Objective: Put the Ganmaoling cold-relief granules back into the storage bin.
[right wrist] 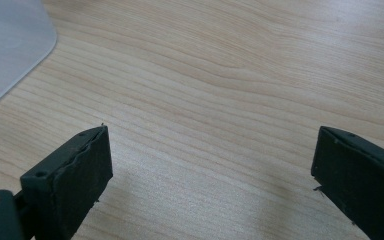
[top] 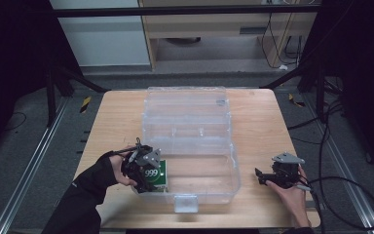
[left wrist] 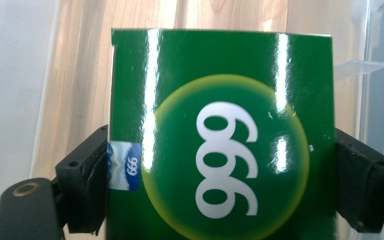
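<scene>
1. So, the green box (left wrist: 220,140) with the white "999" on it sat in the front-left corner of the clear plastic bin (top: 224,183), label facing up.
2. Left gripper (top: 148,176) had a jaw on each side of that box; jaws looked right up against its edges, but I couldn't tell if the pads were actually pressing.
3. The bin's lid (top: 185,105) was flipped open toward the back of the desk (top: 117,117).
4. Right gripper (right wrist: 210,190) hung over bare wood to the right of the bin, jaws spread wide, nothing between them.
</scene>
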A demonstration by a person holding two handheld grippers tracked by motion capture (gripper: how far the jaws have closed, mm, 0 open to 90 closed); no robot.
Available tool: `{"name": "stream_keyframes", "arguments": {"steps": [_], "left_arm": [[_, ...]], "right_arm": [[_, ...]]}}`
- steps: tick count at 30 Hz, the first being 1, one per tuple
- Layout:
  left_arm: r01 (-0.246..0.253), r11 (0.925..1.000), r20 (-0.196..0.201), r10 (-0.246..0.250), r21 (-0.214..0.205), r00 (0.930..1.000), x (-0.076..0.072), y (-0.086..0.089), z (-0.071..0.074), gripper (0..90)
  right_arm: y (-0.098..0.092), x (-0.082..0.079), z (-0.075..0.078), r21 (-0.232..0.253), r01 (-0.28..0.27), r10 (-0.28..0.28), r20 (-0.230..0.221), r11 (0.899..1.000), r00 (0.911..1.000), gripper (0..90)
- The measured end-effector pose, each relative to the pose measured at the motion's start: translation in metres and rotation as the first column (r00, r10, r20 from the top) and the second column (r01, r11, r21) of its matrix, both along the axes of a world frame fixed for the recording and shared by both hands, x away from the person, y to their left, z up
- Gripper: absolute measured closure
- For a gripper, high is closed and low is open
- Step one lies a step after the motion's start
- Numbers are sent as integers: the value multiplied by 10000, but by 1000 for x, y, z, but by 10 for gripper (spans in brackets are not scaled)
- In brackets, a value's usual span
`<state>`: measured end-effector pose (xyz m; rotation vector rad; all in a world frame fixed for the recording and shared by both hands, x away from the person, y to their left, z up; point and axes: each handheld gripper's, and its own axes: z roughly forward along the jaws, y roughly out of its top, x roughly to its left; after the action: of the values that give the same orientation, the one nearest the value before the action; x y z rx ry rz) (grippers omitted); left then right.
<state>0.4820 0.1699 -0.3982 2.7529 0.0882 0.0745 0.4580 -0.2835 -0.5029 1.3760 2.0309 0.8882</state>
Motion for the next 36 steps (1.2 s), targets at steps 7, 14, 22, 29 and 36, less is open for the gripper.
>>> {"name": "stream_keyframes", "arguments": {"steps": [7,14,22,29,36], "left_arm": [[-173,9968,274,194,-777,9994,-2,7,20,144],[-1053,9845,983,1196,-1403,9879,-3,26,36,254],[-2394,9433,1334,2742,-2299,9524,-5,57,44,283],[-4254,8331,1236,4924,-3535,8616,-4,94,38,269],[-5627,7093,817,6490,-4246,7563,-8,124,21,265]], "right_arm": [[0,0,0,-52,34,-34,-14,10000,10000,31],[0,0,0,-49,60,-60,-4,10000,10000,35],[0,-1,1,29,141,-141,76,9999,9999,52],[-1,-2,2,44,234,-235,201,9997,9995,56],[-2,-2,2,47,316,-317,296,9995,9991,54]]}}
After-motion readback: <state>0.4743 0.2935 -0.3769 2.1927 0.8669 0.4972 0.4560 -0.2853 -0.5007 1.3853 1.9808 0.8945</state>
